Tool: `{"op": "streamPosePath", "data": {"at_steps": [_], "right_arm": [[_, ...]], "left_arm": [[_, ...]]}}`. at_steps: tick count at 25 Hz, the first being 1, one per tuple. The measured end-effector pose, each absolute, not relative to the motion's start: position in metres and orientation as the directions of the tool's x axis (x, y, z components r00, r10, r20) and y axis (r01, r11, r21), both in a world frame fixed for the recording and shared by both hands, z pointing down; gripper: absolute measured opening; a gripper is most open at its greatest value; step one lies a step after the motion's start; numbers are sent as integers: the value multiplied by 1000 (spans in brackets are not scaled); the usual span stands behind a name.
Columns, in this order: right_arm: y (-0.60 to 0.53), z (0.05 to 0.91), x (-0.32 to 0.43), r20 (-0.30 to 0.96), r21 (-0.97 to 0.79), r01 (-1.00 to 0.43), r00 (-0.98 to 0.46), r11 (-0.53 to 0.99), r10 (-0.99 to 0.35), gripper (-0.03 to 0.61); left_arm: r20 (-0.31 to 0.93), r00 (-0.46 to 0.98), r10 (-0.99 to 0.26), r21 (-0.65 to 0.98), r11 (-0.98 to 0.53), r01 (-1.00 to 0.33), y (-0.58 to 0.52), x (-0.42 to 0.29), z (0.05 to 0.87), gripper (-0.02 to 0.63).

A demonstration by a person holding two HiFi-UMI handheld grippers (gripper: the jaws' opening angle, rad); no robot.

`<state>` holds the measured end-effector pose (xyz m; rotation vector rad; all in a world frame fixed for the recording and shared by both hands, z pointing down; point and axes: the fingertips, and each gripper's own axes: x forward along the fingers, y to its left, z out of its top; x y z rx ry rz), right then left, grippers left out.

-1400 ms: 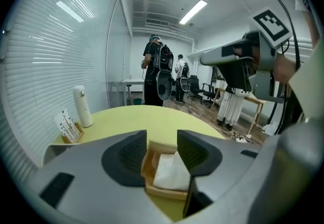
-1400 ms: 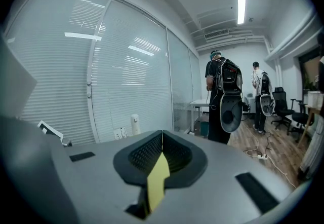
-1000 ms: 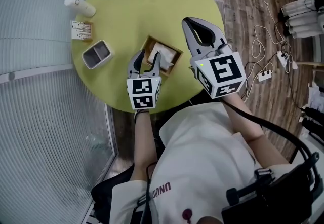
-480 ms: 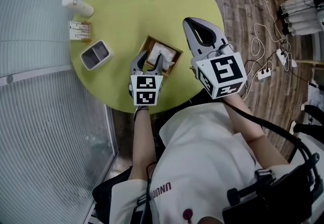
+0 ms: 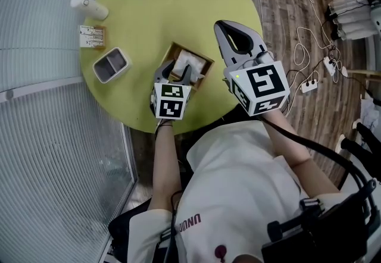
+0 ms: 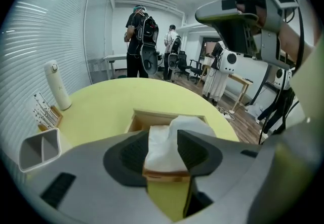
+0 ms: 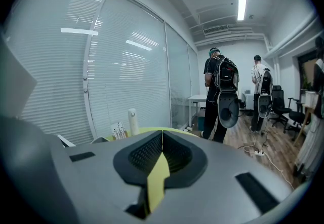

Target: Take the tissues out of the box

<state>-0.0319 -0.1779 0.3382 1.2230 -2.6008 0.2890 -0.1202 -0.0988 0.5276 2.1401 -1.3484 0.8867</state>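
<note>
The job looks barely begun. The tissues [image 6: 171,134] sit in the open-topped wooden box [image 5: 204,63] at the centre of the head view, on the round yellow-green table [image 5: 172,0], with a soft white tuft crumpled upward. The left gripper [image 5: 177,71] holds its jaws apart either side of that tuft; whether its ribbed dark pads touch it is hard to tell. The right gripper [image 5: 224,25], right of the box, is closed on nothing. Pinching and pulling are left to do.
</note>
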Motion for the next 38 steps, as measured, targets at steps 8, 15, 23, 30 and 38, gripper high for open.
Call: {"op": "streamPosePath", "data": {"at_steps": [8, 15, 23, 30, 38], "right_arm": [[-181, 340, -31, 312, -67, -778, -611, 625, -727, 20], [-183, 340, -29, 317, -66, -781, -607, 621, -729, 20], [-184, 341, -33, 318, -70, -777, -612, 625, -725, 20], [-183, 343, -32, 317, -76, -773, -618, 630, -720, 20], [-182, 340, -29, 316, -85, -772, -621, 630, -718, 20]], "left_arm": [[763, 329, -556, 44, -463, -885, -101, -115, 540, 187], [784, 321, -530, 67, -443, -894, -102, -116, 545, 187], [842, 284, -458, 8, -516, -857, -100, -117, 554, 140], [864, 264, -430, -29, -565, -825, -97, -115, 558, 127], [886, 211, -412, -89, -598, -796, -96, -116, 559, 89]]}}
